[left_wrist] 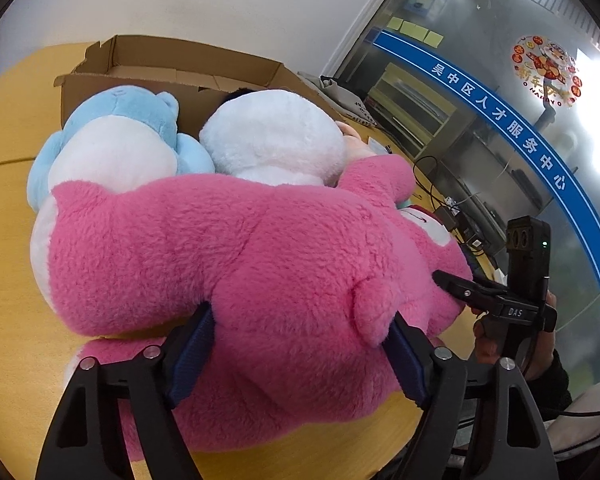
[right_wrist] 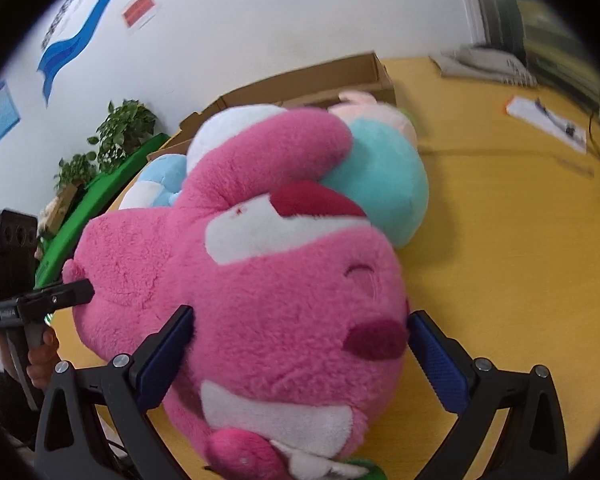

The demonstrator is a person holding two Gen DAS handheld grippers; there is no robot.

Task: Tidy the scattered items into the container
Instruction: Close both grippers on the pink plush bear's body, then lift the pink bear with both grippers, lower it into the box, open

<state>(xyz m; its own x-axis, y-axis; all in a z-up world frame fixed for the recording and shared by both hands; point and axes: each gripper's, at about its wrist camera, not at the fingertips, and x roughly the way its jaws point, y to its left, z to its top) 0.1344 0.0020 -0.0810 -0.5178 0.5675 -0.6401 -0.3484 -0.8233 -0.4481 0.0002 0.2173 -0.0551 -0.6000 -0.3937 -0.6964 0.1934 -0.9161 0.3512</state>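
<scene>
A big pink plush bear [left_wrist: 220, 248] lies on the yellow table [left_wrist: 8, 240] in front of an open cardboard box [left_wrist: 172, 60]. My left gripper [left_wrist: 300, 328] grips the bear's body, both blue pads pressed into the fur. In the right wrist view the bear's face [right_wrist: 300, 280] sits between the fingers of my right gripper [right_wrist: 300, 320]. Its left pad touches the head and its right pad stands just off the snout. Behind the bear lie a light blue plush [left_wrist: 112, 136], a white plush [left_wrist: 276, 132] and a teal plush [right_wrist: 384, 176].
Papers and a pen [right_wrist: 548, 120] lie at the table's far right, with cables [left_wrist: 448, 204] near the glass wall. Potted plants [right_wrist: 124, 128] and a green board [right_wrist: 100, 200] stand on the left. A person's hand [left_wrist: 540, 344] holds the right gripper's handle.
</scene>
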